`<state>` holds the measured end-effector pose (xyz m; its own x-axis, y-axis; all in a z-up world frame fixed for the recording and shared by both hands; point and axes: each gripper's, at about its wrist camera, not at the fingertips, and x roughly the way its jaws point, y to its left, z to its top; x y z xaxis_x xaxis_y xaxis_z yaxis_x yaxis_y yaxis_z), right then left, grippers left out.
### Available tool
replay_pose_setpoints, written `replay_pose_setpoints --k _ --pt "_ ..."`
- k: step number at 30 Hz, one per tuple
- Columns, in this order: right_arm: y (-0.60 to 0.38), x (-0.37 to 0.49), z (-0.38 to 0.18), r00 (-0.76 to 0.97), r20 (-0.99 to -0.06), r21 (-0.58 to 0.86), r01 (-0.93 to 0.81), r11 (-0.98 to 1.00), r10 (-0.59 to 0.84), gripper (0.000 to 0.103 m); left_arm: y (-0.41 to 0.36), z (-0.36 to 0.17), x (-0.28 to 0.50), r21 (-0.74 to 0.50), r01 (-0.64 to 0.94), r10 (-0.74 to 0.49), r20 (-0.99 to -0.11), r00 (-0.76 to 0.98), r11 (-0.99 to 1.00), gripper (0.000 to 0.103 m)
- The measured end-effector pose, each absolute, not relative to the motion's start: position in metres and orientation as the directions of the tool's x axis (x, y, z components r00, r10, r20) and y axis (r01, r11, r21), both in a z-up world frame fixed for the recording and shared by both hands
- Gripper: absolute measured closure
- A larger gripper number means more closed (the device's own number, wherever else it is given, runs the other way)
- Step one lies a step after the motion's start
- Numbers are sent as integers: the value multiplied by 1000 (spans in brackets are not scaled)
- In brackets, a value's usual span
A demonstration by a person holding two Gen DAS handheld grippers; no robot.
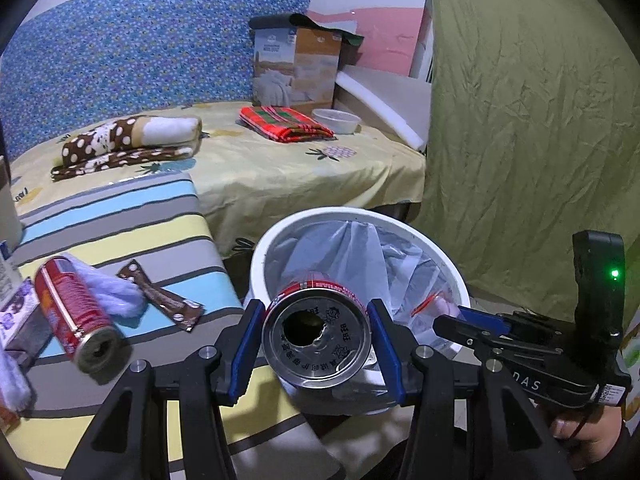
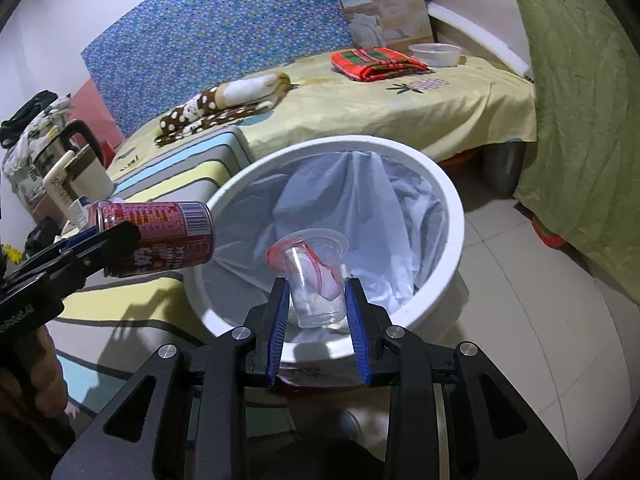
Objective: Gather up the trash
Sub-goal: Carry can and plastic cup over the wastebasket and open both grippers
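Note:
My left gripper point(image 1: 316, 316) is shut on a red milk can point(image 1: 318, 340), open end toward the camera, held over the near rim of the white bin point(image 1: 256, 256). The can also shows in the right wrist view point(image 2: 160, 236). My right gripper point(image 2: 316, 292) is shut on a clear plastic cup point(image 2: 316, 280) with red-and-white wrapper trash inside, held over the bin point(image 2: 452, 216), which has a clear liner. A second red can point(image 1: 72, 308), a bluish tissue point(image 1: 112, 288) and a brown wrapper point(image 1: 164, 300) lie on the striped surface point(image 1: 120, 216) to the left.
A bed with a yellow sheet point(image 1: 280, 168) holds a dotted blanket point(image 1: 128, 140), a red plaid cloth point(image 1: 284, 124), a white bowl point(image 1: 336, 120) and a box point(image 1: 296, 68). A green quilt point(image 1: 520, 120) hangs on the right. A kettle point(image 2: 72, 160) stands far left. Tiled floor point(image 2: 540, 320) lies right of the bin.

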<state>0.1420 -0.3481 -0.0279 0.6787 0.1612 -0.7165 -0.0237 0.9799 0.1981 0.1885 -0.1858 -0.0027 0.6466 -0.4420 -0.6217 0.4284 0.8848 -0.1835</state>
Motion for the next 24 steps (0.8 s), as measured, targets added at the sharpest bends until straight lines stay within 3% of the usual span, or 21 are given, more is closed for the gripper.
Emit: replay_pose_setpoints --k 24 --pt "-351 142 -24 673 -729 182 12 983 127 70 -190 -6 196 -205 450 -472 -618 629 869 50"
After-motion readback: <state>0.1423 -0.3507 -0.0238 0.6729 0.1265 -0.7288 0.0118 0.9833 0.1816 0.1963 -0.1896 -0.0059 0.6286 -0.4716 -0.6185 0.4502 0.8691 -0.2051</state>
